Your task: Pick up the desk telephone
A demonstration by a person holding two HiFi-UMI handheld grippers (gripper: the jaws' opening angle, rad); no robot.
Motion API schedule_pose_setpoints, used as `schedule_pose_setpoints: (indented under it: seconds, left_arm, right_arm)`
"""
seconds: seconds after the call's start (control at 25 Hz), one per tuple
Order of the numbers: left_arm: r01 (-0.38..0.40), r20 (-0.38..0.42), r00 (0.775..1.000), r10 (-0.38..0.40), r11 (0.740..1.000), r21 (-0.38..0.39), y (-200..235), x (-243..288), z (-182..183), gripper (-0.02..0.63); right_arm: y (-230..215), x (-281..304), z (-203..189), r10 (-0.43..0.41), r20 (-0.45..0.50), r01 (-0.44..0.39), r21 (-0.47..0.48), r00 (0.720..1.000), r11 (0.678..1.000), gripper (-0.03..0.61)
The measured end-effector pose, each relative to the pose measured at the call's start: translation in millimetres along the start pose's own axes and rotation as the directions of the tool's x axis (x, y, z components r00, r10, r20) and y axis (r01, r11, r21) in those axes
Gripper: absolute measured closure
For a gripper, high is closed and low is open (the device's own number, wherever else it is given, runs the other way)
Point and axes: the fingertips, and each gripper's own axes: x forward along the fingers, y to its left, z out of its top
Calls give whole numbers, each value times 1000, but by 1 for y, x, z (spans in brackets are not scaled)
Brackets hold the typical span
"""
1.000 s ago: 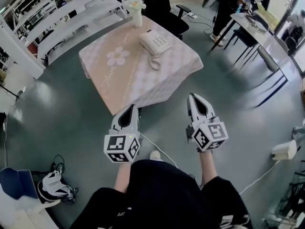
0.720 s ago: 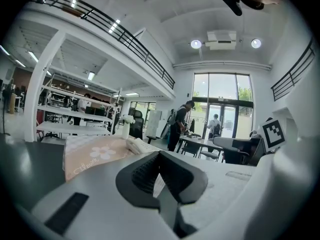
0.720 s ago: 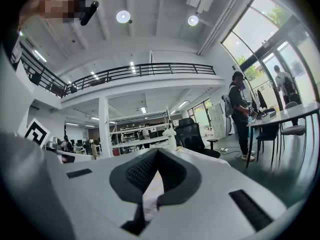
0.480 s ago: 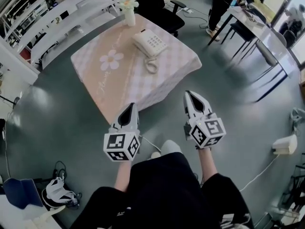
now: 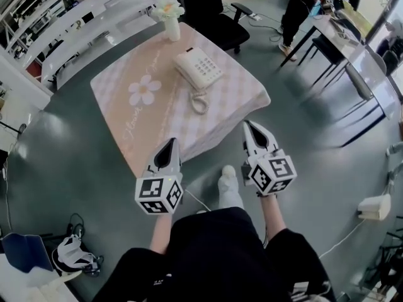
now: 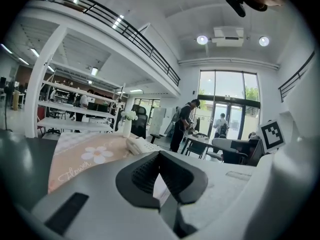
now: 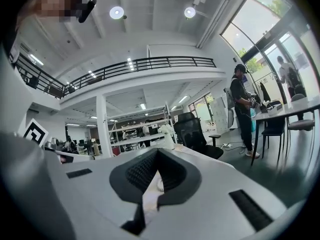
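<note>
The desk telephone (image 5: 199, 68) sits on the cloth-covered surface (image 5: 116, 80), toward its far right part, with its coiled cord (image 5: 200, 100) lying on the cloth on the side facing the person. A vase of white flowers (image 5: 171, 24) stands beyond it at the far corner.

Both grippers are held in the air on the person's side of the surface, well apart from the telephone and not yet over the cloth. The left gripper (image 5: 171, 145) has its jaws pressed together with nothing between them, and the right gripper (image 5: 250, 127) is closed and empty in the same way.

From the head view the telephone lies ahead of both, between the lines along which they point: forward and a little right of the left gripper, forward and left of the right one. Neither looks clearly nearer. The telephone's long side runs slantwise to the approach, so a grasp probably calls for opening the jaws and reaching past the cord first.
</note>
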Motion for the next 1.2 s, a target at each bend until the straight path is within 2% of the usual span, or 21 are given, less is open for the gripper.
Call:
schedule_pose_setpoints:
  seconds: [0.32,0.64,0.92,1.2]
  left_arm:
    - [-80,-11,997,79,996,-49,2,81,12,615]
    - [-162,-12,987,162,981,-108,5,146,19,615]
    - [-242,-22,970,242,959,-149,12,179,17,615]
    - [-284,-39,959,282,942,-177,21,198,11,615]
  right_arm:
    - [-51,74,10,104,-63,-104,-4,993,995,586]
    - [-87,140,14,223,-127,-226,-7,966,974,586]
    - [-109,183,5,302,-183,-306,8,936,952,586]
    - [-124,209,-6,334,-212,-335,36,918,942,586]
